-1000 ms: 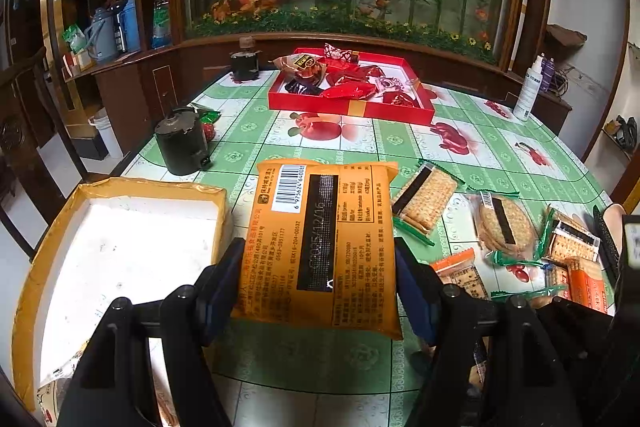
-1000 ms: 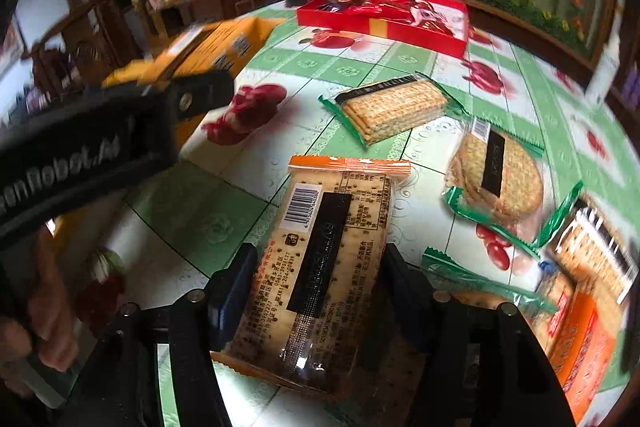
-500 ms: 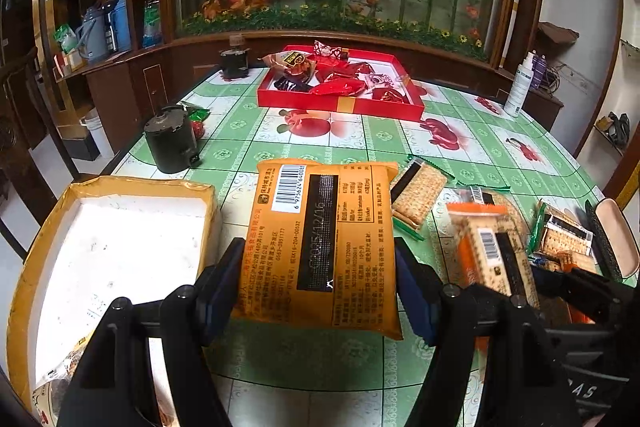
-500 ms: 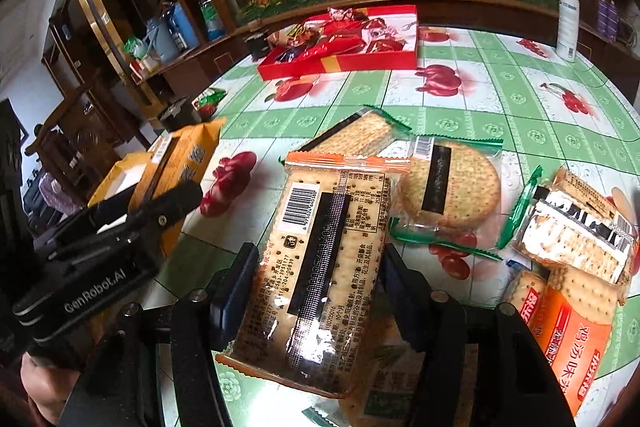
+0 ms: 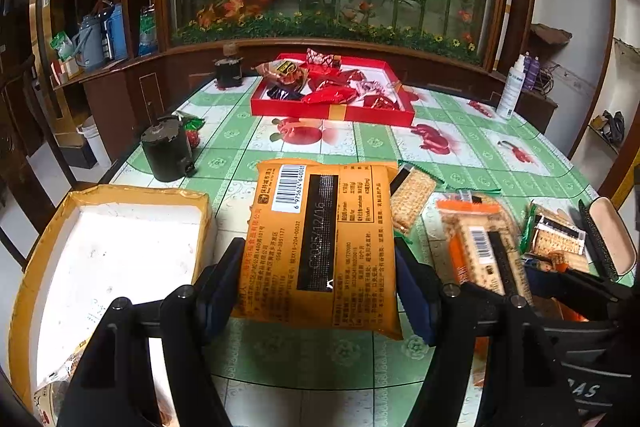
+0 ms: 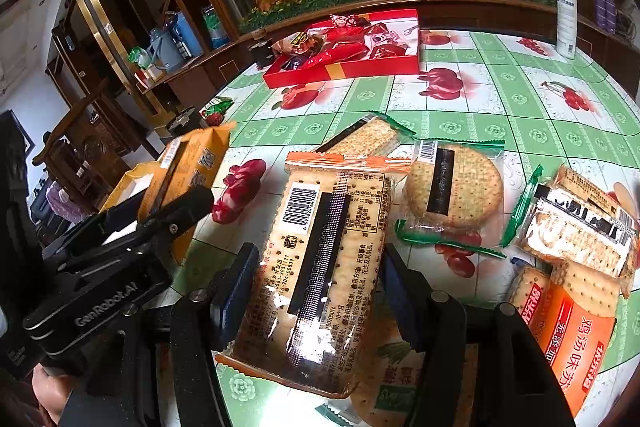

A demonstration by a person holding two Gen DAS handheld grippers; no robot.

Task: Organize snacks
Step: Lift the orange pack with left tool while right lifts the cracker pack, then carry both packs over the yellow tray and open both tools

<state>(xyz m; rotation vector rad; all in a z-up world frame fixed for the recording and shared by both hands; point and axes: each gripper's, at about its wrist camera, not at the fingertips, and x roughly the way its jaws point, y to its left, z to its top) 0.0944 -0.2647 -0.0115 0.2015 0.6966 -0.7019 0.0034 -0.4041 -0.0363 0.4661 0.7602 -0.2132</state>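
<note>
Snack packs look light, crinkly and breakable: left tool [image 5: 316, 283] pinches the orange pack [image 5: 320, 247] by its sides, right tool [image 6: 316, 291] the clear cracker pack [image 6: 320, 267].

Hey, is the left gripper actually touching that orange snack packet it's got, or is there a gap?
Touching. In the left wrist view both fingers of the left gripper press against the side edges of the orange packet, which hangs clear above the table.
</note>
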